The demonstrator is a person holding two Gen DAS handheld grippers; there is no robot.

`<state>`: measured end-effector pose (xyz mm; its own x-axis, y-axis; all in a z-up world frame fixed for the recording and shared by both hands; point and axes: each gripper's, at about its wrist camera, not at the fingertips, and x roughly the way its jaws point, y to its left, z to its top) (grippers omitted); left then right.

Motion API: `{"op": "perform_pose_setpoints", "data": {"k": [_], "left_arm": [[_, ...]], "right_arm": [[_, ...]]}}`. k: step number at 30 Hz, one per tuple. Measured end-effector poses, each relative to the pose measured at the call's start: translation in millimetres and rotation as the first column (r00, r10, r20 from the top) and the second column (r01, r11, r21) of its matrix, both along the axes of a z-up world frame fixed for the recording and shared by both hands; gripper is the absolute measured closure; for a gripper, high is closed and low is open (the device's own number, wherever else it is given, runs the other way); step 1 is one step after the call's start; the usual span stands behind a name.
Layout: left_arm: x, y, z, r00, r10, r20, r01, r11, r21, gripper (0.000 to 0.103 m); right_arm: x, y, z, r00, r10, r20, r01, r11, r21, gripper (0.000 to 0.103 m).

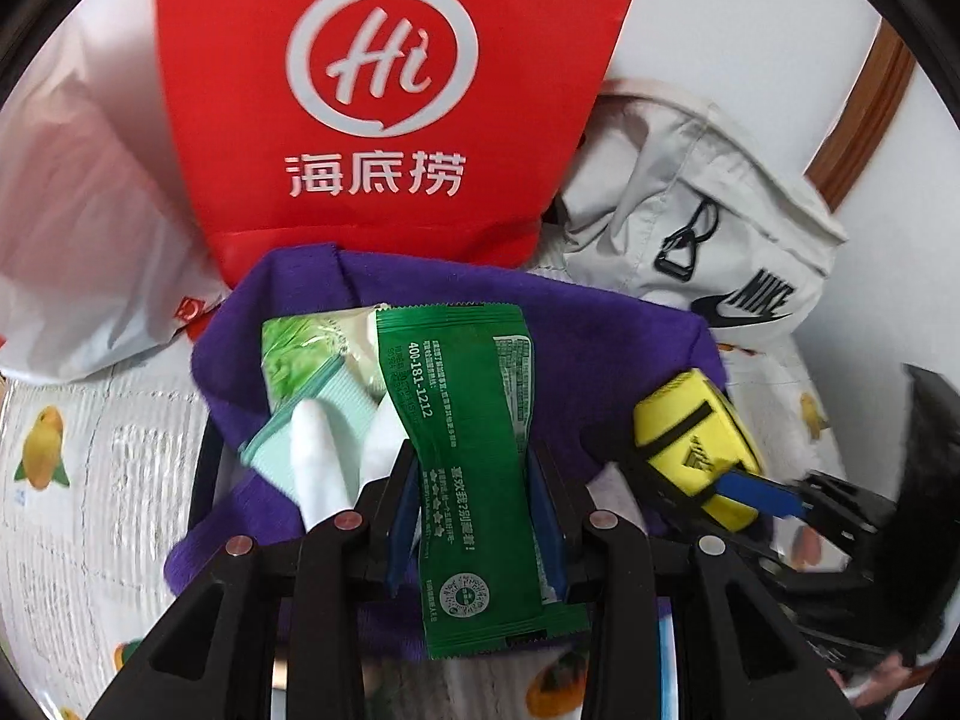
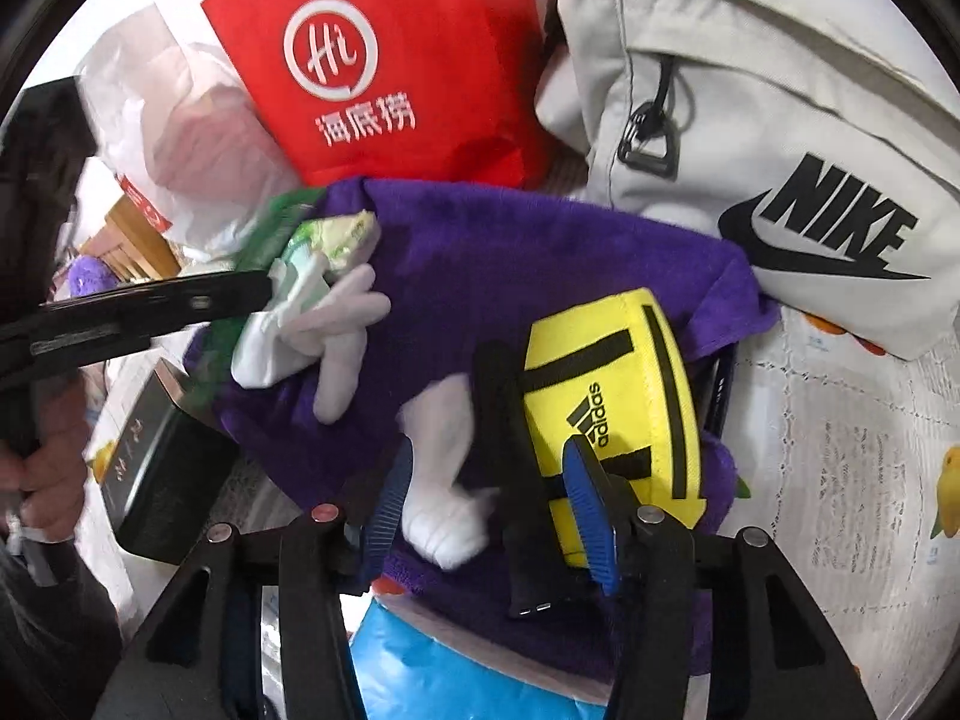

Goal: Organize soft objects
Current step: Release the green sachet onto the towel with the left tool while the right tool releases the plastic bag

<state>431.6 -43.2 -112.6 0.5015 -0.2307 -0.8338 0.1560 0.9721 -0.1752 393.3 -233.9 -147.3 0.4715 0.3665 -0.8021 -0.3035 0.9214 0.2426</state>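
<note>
Green packet (image 1: 474,468) pinched by left gripper (image 1: 477,516) | right gripper (image 2: 492,516) spread around partly hidden white glove (image 2: 444,480)

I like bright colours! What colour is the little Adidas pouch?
The small Adidas pouch is yellow with black stripes, clearest in the right wrist view.

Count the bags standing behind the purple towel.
3: white plastic bag at left, red Haidilao bag in the middle, pale Nike bag at right. Others may be hidden behind them.
</note>
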Motion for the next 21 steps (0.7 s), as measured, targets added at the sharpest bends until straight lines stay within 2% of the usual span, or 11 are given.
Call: {"op": "perform_pose_setpoints", "data": {"k": [2, 9, 14, 15, 17, 19, 21], "left_arm": [[6, -3, -6, 1.0, 0.008, -0.007, -0.008, 1.0, 0.019, 0.07], [17, -2, -28, 0.998, 0.023, -0.05, -0.023, 1.0, 0.01, 0.069], [20, -2, -36, 0.997, 0.027, -0.072, -0.025, 0.999, 0.027, 0.068], [21, -2, -38, 0.996, 0.025, -0.082, -0.023, 0.999, 0.026, 0.066], [21, -3, -40, 0.995, 0.028, -0.099, -0.025, 0.999, 0.029, 0.05], [19, -4, -38, 0.995, 0.012, -0.102, -0.012, 1.0, 0.003, 0.04], [16, -5, -36, 0.996, 0.015, -0.088, -0.015, 1.0, 0.003, 0.037]], "right_arm": [[-4, -2, 5, 1.0, -0.004, 0.013, 0.004, 1.0, 0.0, 0.051], [-23, -9, 14, 0.998, -0.033, 0.045, 0.034, 0.999, -0.003, 0.051], [-34, -20, 20, 0.996, -0.07, 0.054, 0.065, 0.993, 0.096, 0.051], [-35, -20, 21, 0.996, -0.075, 0.057, 0.07, 0.993, 0.097, 0.051], [-37, -21, 22, 0.995, -0.083, 0.062, 0.077, 0.993, 0.092, 0.051], [-39, -21, 22, 0.994, -0.09, 0.059, 0.085, 0.993, 0.086, 0.051], [-41, -21, 21, 0.994, -0.092, 0.056, 0.087, 0.992, 0.086, 0.051]]}}
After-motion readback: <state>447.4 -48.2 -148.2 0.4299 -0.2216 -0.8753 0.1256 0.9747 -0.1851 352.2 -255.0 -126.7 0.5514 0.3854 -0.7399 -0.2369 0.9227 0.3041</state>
